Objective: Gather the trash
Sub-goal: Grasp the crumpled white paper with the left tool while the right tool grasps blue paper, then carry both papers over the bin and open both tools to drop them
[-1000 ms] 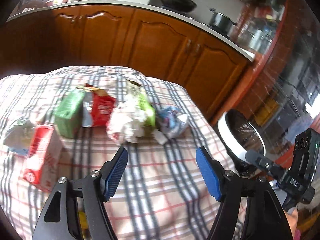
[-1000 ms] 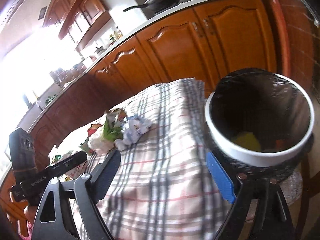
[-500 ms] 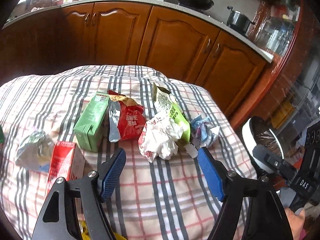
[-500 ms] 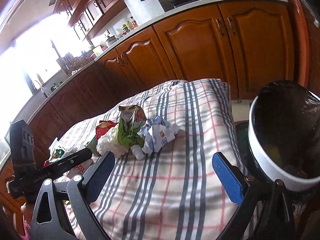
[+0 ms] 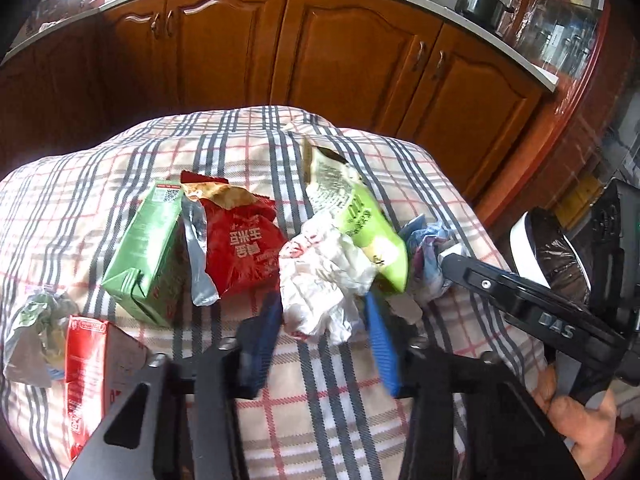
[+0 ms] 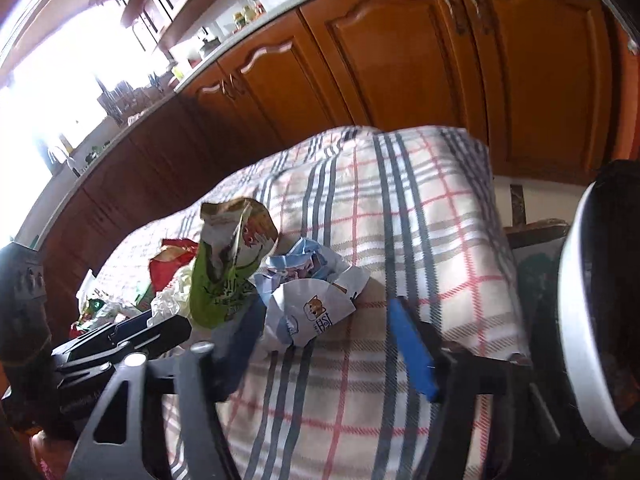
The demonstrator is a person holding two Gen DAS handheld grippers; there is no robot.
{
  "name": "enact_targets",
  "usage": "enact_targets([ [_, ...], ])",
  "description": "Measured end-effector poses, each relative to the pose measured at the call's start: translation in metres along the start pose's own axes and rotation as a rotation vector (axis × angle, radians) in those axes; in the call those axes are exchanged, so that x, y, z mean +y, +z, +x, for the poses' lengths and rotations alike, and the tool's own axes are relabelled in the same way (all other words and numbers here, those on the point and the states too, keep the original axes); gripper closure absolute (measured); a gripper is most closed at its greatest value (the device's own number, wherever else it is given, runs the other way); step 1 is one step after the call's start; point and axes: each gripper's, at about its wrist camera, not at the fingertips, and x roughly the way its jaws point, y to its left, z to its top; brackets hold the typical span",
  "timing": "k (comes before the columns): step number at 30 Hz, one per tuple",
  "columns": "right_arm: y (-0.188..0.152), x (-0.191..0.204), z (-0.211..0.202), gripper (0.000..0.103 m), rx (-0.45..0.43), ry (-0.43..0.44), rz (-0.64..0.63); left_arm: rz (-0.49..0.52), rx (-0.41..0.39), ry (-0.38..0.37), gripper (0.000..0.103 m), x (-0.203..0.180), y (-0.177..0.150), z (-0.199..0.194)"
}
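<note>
Trash lies on a plaid tablecloth. A crumpled white paper wad sits between the fingers of my left gripper, whose jaws stand open around it. Beside the wad are a green snack bag, a red snack bag, a green carton, a red carton and a blue-white wrapper. In the right wrist view my right gripper is open, its left finger against the blue-white wrapper. A white-rimmed bin with a black liner stands at the right.
Wooden kitchen cabinets run behind the table, with a pot on the counter. A crumpled foil wrapper lies at the table's left edge. The bin also shows at right in the left wrist view, past the table edge.
Both grippers have moved forward to the trash pile. The left fingers now flank the white paper wad and have narrowed. The right gripper has swung from the bin toward the blue-white wrapper.
</note>
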Motion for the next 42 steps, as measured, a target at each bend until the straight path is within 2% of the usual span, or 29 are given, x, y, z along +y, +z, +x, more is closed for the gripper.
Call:
enact_targets([
  [1,-0.001,0.000,0.001,0.070,0.003,0.005,-0.002,0.002,-0.006,-0.002,0.069,0.001,0.000,-0.001],
  [5,-0.006,0.002,-0.010,0.075,-0.025,0.006,-0.024,0.010,-0.019,-0.022,0.073,0.002,-0.002,-0.007],
  [15,-0.022,-0.002,-0.060,0.077,-0.100,0.008,-0.023,0.049,-0.095,-0.070,0.074,-0.009,-0.026,-0.053],
  [22,-0.033,-0.012,-0.097,0.077,-0.148,-0.003,-0.010,0.087,-0.097,-0.134,0.074,-0.028,-0.038,-0.067],
  [32,-0.040,-0.044,-0.140,0.077,-0.215,-0.041,0.039,0.155,-0.080,-0.200,0.074,-0.068,-0.032,-0.061],
  [42,-0.044,-0.093,-0.177,0.077,-0.272,-0.125,0.114,0.245,-0.051,-0.260,0.074,-0.123,-0.020,-0.034],
])
